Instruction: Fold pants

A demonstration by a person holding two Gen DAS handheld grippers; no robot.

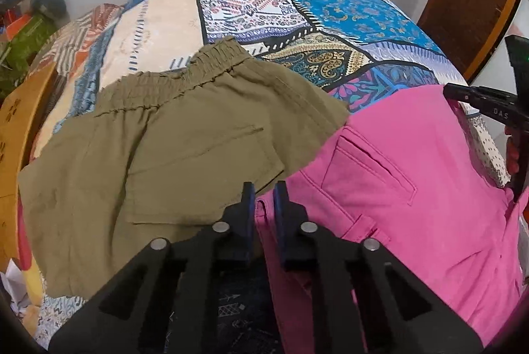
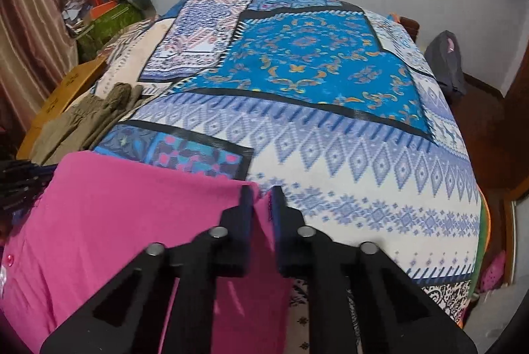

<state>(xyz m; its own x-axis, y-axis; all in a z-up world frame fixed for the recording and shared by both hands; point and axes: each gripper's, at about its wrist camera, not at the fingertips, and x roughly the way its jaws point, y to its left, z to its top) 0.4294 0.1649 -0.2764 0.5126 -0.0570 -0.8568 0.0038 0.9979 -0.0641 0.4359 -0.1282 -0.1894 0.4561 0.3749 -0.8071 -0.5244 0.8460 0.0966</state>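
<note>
- Up close in the left wrist view, a bed (image 1: 347,10) fills the room's middle, covered by a patchwork spread of blue, cream and paisley panels, with a pale wall behind and a dark wooden panel (image 1: 469,0) at the right.
- Olive pants (image 1: 158,155) with a gathered elastic waist and a flat patch pocket lie on the spread, touching the pink pants (image 1: 413,188), smooth cotton with a slit pocket and belt loops.
- The left gripper (image 1: 264,188) has its jaws drawn together on the pink pants' edge, just where the olive fabric meets it.
- At the right edge, the right gripper (image 1: 476,96) reaches over the pink cloth.
- Next, the right wrist view shows more of the room: a striped curtain (image 2: 29,23) at left, a heap of clutter (image 2: 102,7) in the corner, a grey bag (image 2: 444,59) on the wood floor.
- Its jaws are clamped on the far corner of the pink cloth, beside the diamond-patterned band of the spread.
- A pink button (image 2: 10,260) shows only in this view.
</note>
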